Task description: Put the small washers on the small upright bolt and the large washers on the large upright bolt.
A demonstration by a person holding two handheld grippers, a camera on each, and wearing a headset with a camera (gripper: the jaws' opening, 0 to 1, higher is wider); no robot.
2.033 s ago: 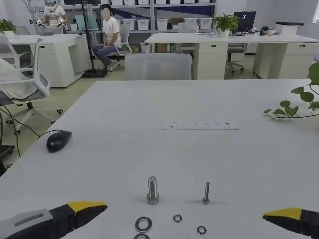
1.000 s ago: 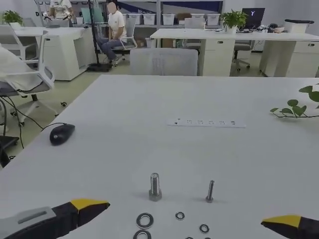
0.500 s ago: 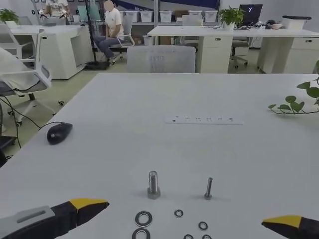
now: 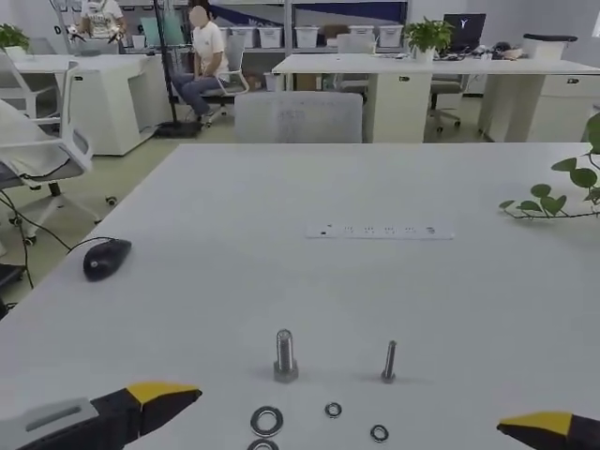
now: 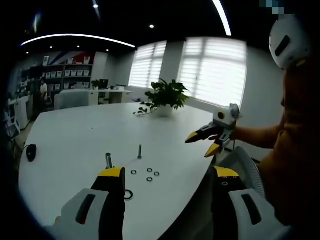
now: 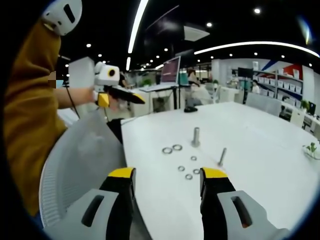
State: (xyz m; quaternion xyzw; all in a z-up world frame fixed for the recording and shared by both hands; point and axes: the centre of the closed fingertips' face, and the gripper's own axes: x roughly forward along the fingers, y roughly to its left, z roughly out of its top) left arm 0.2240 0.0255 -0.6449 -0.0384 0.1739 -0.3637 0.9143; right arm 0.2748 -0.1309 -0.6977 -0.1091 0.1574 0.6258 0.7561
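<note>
Nothing has shifted but our viewpoint. We hold the left gripper [image 5: 168, 172] wide open, empty. The large bolt [image 4: 286, 356], loose washers [image 4: 266, 420] and small bolt [image 4: 389, 362] sit untouched on the table [image 4: 375, 281]. The right gripper [image 6: 167, 172] is likewise wide open, empty. Sorting has not begun.

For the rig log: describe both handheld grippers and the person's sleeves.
The left gripper and right gripper look alike: grey moulded bodies with a dark slot on each side, and black jaws capped with yellow tips. The person wears a mustard-brown long sleeve and a white headset.
</note>
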